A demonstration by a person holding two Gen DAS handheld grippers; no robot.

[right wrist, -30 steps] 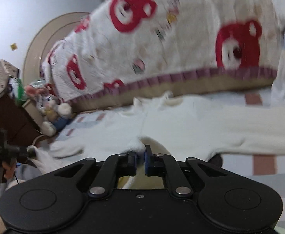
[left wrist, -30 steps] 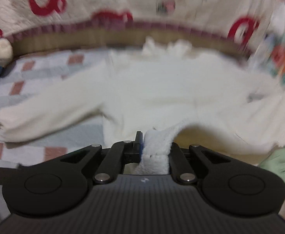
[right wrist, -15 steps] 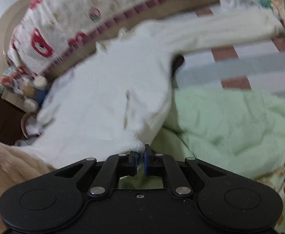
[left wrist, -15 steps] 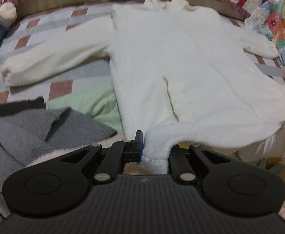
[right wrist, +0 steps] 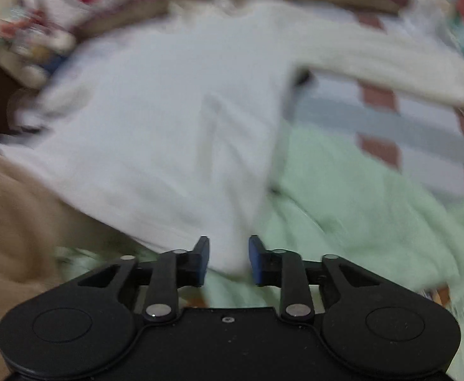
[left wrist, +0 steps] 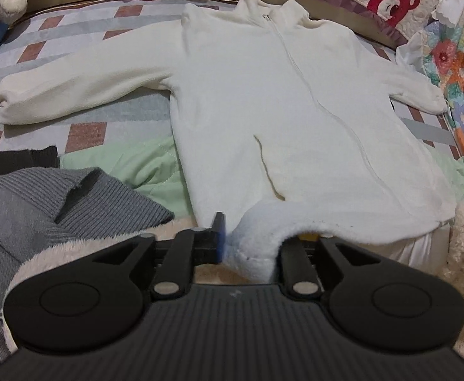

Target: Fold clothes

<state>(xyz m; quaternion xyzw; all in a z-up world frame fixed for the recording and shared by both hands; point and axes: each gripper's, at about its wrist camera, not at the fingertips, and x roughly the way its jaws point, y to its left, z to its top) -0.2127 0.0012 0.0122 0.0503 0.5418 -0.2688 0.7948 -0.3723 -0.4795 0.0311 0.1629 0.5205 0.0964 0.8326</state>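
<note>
- Left wrist view: my left gripper (left wrist: 248, 247) is clamped on a bunch of hem of the white fleece jacket (left wrist: 279, 95), low in the middle of the frame, as it was half a second ago. A second ago the jacket was blurred and lifted; now it lies spread front-up across the bed (left wrist: 111, 117), collar at the top centre, zip down the middle, sleeves out to the left and right edges.
- Same view, room: a grey knit garment (left wrist: 41, 197) fills the lower left just beside the hem, a green quilt (left wrist: 136, 168) sits under the jacket's left edge, and a floral cushion (left wrist: 457, 63) crowds the right sleeve's cuff. Bare checked bed is open at upper left around the left sleeve.
- Right wrist view: my right gripper (right wrist: 228, 260) has opened. Half a second ago its pads were shut on the hem; now they stand apart with the jacket's corner (right wrist: 228, 254) loose between them, seemingly unpinched. The frame is smeared, so I can't read fine edges.
- Same view, room: green quilt fills the lower right, checked bed at right under the sleeve, something tan at lower left.
- My reading: the jacket is laid flat, ready for folding sleeves inward; the right side has more free room.
</note>
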